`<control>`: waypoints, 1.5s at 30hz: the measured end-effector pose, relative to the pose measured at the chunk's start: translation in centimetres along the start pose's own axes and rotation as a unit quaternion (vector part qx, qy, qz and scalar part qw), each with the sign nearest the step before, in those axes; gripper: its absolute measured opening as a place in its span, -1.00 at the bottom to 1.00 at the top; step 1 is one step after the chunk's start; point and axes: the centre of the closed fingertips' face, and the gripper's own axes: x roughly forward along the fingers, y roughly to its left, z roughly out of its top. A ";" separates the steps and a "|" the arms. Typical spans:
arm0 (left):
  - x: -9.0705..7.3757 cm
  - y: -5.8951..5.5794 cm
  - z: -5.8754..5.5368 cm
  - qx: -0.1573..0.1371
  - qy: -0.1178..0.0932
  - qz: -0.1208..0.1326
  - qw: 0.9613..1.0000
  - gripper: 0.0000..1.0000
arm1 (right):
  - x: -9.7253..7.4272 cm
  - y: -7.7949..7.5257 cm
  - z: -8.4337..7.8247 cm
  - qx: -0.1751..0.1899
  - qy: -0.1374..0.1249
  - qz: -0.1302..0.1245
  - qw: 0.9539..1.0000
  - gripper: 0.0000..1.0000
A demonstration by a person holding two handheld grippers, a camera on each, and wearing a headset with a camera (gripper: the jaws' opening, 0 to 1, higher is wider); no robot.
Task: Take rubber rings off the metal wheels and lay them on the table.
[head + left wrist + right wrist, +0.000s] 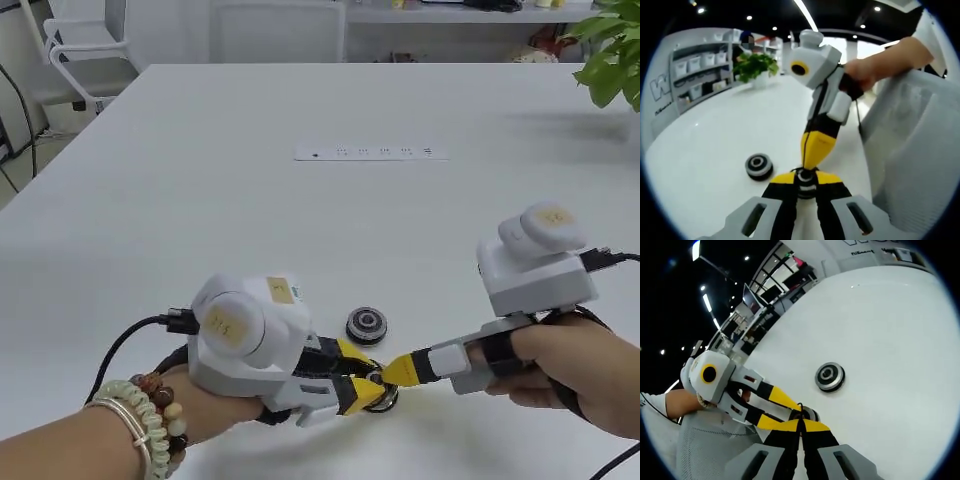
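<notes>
left tongs [377, 384] clamped on a metal wheel [811, 413] just over the white desk [300, 220], second metal wheel [367, 324] lying flat close behind, right tongs [800, 423] pressed shut, tips touching the held wheel, grip on its rubber ring unclear

Held wheel [807, 187]: mostly hidden between the yellow jaws of the left gripper [807, 176]; only a little of its dark top is seen.
Rubber ring: cannot tell if the closed tips of the right gripper [801, 421] pinch it.
White strip [370, 152]: marks too small to read.
Plant [612, 55]: cut off by the right edge.
Chair [88, 60]: cut off by the top edge.
</notes>
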 end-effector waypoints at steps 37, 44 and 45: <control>-3.6 -0.7 5.2 0.052 -0.001 0.005 0.999 0.13 | -0.4 0.4 1.9 0.003 -0.036 0.000 0.999 -1.00; -5.8 0.2 4.9 0.056 0.006 0.030 0.998 0.17 | -0.7 1.0 3.1 0.003 -0.058 0.011 0.998 -1.00; -6.1 0.4 4.9 0.057 0.008 0.036 0.998 0.18 | -0.7 1.2 3.2 0.000 -0.059 0.012 0.998 -1.00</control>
